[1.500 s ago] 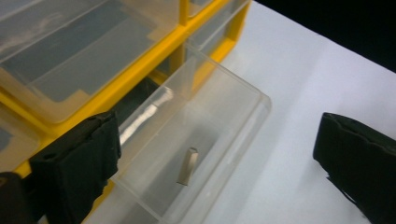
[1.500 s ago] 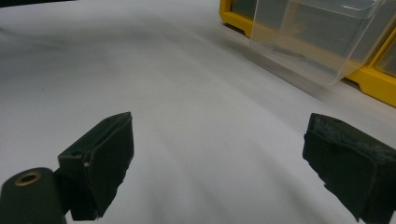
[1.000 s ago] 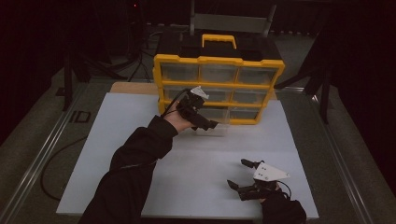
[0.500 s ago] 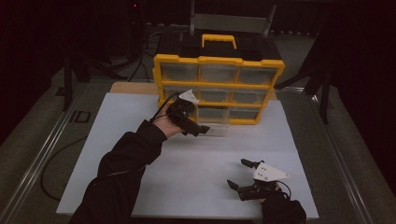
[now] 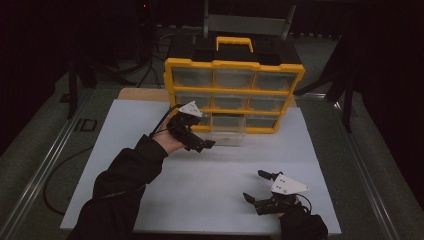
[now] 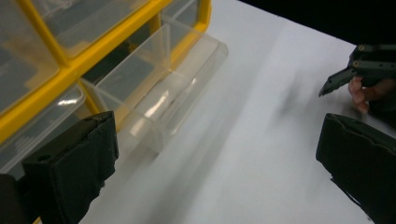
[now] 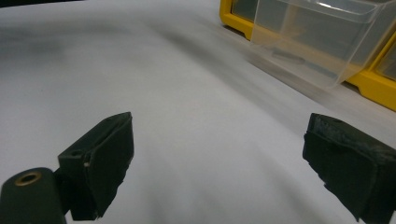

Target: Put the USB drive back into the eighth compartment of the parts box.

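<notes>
Clear drawer [image 5: 227, 136] juts from the yellow organizer's [image 5: 233, 95] bottom row, just right of the left tongs [image 5: 202, 145], which hang spread and empty; the right tongs [image 5: 259, 189], also spread, rest well apart on the table [image 5: 125, 130].

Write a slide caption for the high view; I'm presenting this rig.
Left tongs open beside pulled-out clear drawer of yellow organizer; right tongs open.
</notes>
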`<act>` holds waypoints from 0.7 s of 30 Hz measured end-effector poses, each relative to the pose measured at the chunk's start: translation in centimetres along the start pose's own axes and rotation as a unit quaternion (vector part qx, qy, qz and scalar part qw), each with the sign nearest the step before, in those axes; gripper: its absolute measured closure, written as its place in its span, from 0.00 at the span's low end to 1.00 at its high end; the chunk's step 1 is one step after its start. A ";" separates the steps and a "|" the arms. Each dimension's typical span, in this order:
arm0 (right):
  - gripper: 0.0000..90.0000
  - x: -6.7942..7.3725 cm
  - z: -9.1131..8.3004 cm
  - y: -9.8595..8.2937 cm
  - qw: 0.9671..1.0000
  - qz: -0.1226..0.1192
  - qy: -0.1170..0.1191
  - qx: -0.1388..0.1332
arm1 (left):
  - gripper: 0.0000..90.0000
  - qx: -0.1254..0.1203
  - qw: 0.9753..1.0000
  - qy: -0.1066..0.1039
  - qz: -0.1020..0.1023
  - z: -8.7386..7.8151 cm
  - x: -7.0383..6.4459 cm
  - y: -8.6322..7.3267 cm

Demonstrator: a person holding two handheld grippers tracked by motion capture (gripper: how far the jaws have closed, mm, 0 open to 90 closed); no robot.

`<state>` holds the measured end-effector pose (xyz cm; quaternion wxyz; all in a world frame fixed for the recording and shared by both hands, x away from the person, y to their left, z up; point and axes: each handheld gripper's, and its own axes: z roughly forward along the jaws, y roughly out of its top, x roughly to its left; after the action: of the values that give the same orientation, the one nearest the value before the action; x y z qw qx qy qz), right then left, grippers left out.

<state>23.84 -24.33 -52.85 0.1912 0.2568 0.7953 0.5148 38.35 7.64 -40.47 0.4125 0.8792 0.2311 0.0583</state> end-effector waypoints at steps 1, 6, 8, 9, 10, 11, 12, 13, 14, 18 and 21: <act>0.10 0.0 0.0 0.0 1.000 -0.002 0.000 0.002 | 0.00 0.002 1.000 -0.002 0.000 -0.3 0.0 -0.4; 0.10 0.0 0.0 0.0 1.000 -0.002 0.000 0.001 | 0.00 0.006 1.000 0.001 0.004 -0.8 -0.1 -1.2; 0.10 0.0 0.0 0.0 1.000 -0.001 0.001 0.002 | 0.00 0.001 1.000 0.004 0.005 -1.2 0.0 -1.8; 0.10 0.0 0.0 0.0 1.000 -0.001 0.001 0.002 | 0.00 0.001 1.000 0.004 0.005 -1.2 0.0 -1.8; 0.10 0.0 0.0 0.0 1.000 -0.002 0.000 0.001 | 0.00 0.000 1.000 0.007 0.007 -1.5 0.0 -2.2; 0.10 0.0 0.0 0.0 1.000 -0.002 0.000 0.001 | 0.00 0.000 1.000 0.007 0.007 -1.5 0.0 -2.2; 0.10 0.0 0.0 0.0 1.000 -0.002 -0.001 0.002 | 0.00 -0.001 1.000 0.006 0.006 -1.8 -0.1 -2.6; 0.10 0.0 0.0 0.0 1.000 -0.002 -0.001 0.002 | 0.00 -0.001 1.000 0.006 0.006 -1.8 -0.1 -2.6; 0.10 0.0 0.0 -0.1 1.000 -0.001 0.001 0.002 | 0.00 -0.001 1.000 0.006 0.006 -1.8 -0.1 -2.6; 0.10 0.0 0.1 -0.1 1.000 0.000 -0.001 0.003 | 0.00 -0.002 1.000 0.007 0.003 -2.7 0.0 -4.0; 0.10 0.0 0.1 -0.1 1.000 -0.001 0.000 0.002 | 0.00 -0.003 1.000 0.012 0.005 -3.1 -0.1 -4.6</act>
<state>23.89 -24.25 -52.96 0.1912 0.2569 0.7965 0.5128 35.69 12.34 -41.89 0.4123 0.8782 0.2316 0.0713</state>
